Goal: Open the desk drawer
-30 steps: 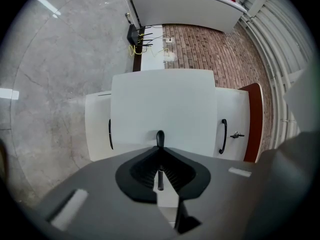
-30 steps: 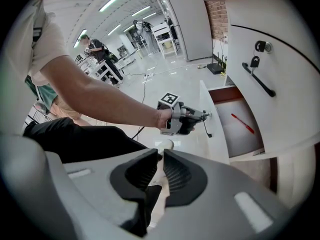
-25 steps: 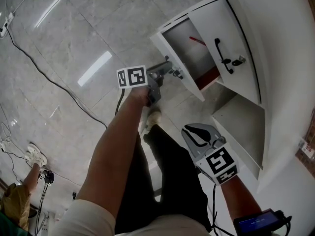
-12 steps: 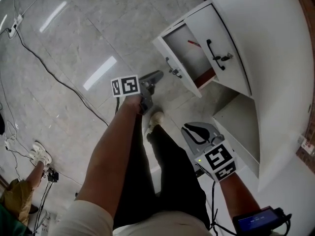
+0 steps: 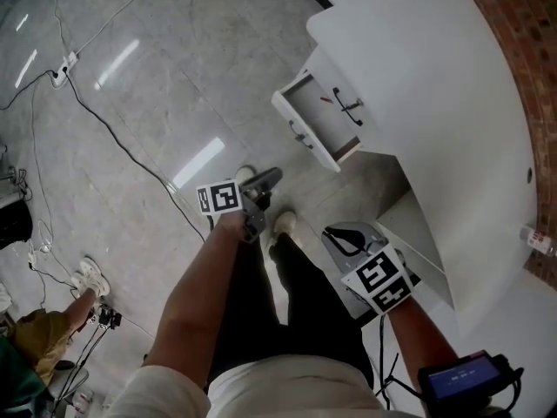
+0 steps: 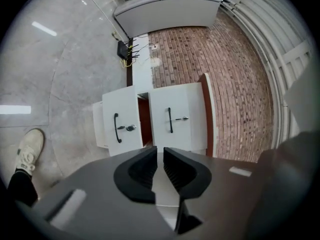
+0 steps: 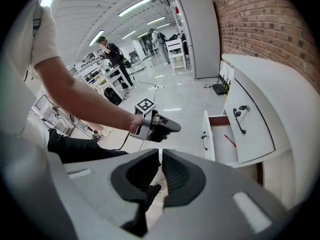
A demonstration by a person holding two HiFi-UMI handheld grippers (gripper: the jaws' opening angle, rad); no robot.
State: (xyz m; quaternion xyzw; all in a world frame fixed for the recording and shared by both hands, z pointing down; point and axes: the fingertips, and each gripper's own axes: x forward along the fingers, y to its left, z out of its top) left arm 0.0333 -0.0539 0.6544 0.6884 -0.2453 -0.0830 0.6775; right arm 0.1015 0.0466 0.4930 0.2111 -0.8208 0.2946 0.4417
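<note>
The white desk (image 5: 435,85) stands at the upper right of the head view. Its lower drawer (image 5: 324,122) is pulled out, with the white front (image 5: 294,125) facing me and a red pen (image 7: 230,140) inside. A second front with a black handle (image 5: 349,107) sits flush above it. My left gripper (image 5: 268,178) hangs shut and empty over the floor, well short of the drawer front. In the left gripper view the pulled-out front (image 6: 120,126) lies ahead of the shut left gripper (image 6: 160,156). My right gripper (image 5: 348,236) is shut and empty beside my leg.
A black cable (image 5: 113,129) runs across the glossy floor to a power strip (image 5: 59,75). My shoes (image 5: 283,223) are just below the left gripper. Another person's shoes (image 5: 87,277) show at the left. A bottle (image 5: 535,240) stands on the desk edge.
The left gripper has drawn back from the drawer front toward my body. The view has pulled away from the desk. The drawer stays open, and the right gripper has barely moved.
</note>
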